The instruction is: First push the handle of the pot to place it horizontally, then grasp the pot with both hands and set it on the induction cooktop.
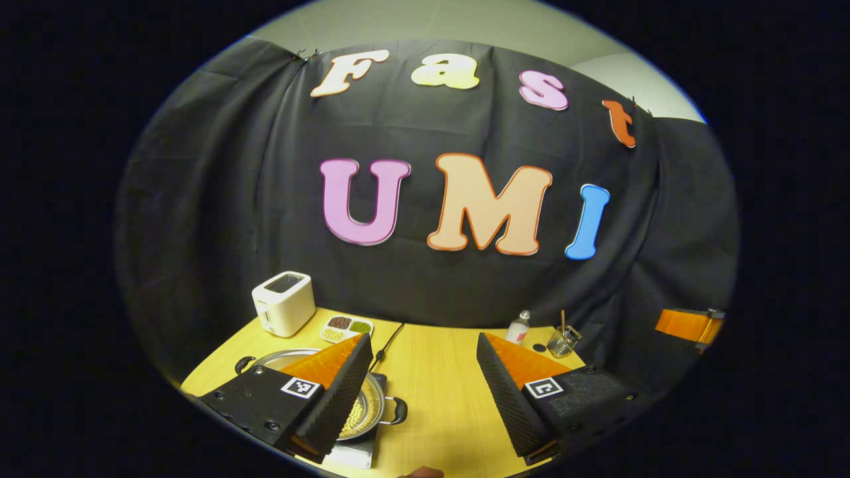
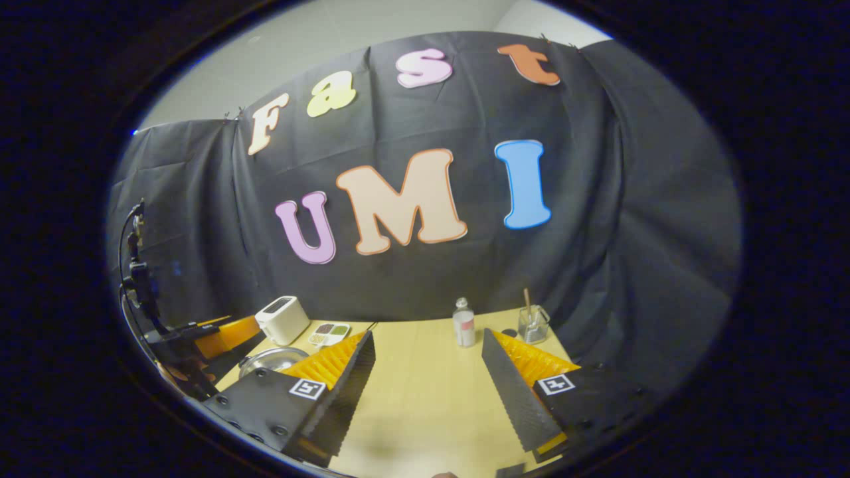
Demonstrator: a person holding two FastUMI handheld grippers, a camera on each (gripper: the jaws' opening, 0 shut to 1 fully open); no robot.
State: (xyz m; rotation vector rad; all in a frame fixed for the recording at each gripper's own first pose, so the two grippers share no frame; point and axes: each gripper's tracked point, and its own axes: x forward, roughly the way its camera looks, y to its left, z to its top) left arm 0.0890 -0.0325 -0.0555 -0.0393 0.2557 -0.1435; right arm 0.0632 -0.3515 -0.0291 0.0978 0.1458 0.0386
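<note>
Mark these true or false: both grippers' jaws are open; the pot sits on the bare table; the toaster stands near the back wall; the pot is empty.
1. Both the left gripper and the right gripper have open jaws. True.
2. The pot sits on the bare table. False: it rests on the induction cooktop.
3. The toaster stands near the back wall. True.
4. The pot is empty. False: it holds pale, grain-like contents.

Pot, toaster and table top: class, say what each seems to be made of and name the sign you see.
Pot: probably stainless steel, shiny silver rim with reflections; its loop handles look dark, perhaps plastic. Toaster: apparently white plastic, smooth, softly glossy shell. Table top: wood or wood-look laminate, pale yellow with fine grain lines.
</note>
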